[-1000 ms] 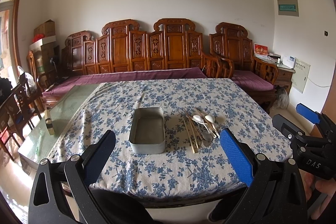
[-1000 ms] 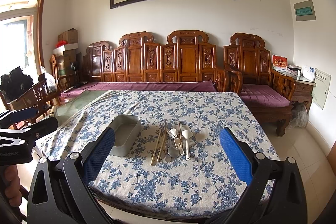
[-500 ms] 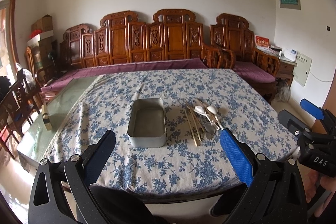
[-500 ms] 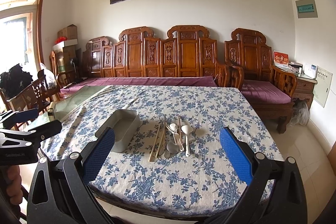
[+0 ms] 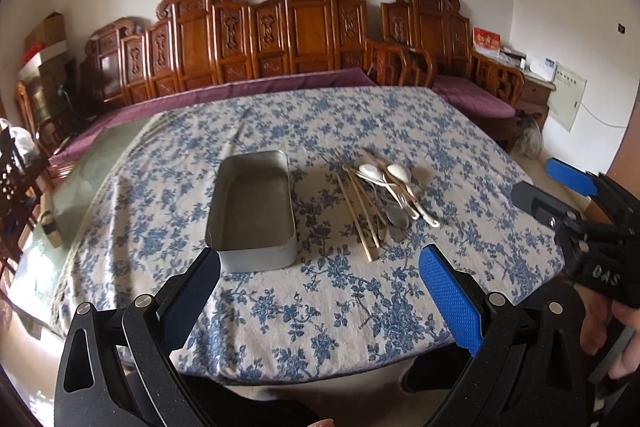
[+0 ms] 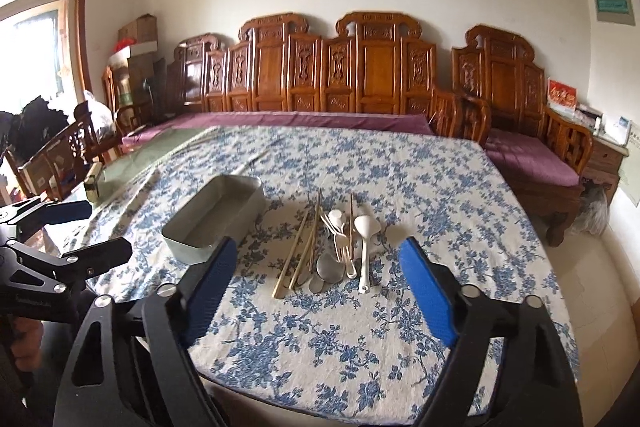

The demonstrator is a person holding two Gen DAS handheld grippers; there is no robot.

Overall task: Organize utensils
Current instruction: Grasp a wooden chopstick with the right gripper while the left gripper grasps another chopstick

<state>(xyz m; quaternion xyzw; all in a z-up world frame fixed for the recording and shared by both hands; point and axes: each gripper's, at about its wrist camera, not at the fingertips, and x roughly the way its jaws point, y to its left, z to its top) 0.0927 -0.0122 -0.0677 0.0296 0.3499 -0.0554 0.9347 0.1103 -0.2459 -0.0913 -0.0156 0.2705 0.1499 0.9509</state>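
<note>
An empty grey metal tin [image 5: 253, 203] [image 6: 216, 217] sits on the blue-flowered tablecloth [image 5: 320, 115]. To its right lies a pile of utensils: wooden chopsticks [image 5: 358, 217] [image 6: 298, 253], white spoons [image 5: 394, 173] [image 6: 364, 231] and metal spoons [image 5: 394, 217] [image 6: 330, 267]. My left gripper [image 5: 320, 285] is open and empty above the table's near edge, in front of the tin. My right gripper [image 6: 320, 281] is open and empty just in front of the pile. Each gripper also shows in the other's view, the right one [image 5: 560, 193] and the left one [image 6: 76, 233].
The cloth [image 6: 400, 187] covers most of the table; bare glass [image 5: 92, 163] shows at the left with a small box [image 6: 93, 182] on it. A carved wooden bench with purple cushions [image 6: 320, 83] stands behind the table. Chairs [image 6: 60, 155] stand at the left.
Both grippers have moved forward and tilted down toward the table, so the tin and utensils look nearer. Both stay open. Nothing on the table has moved.
</note>
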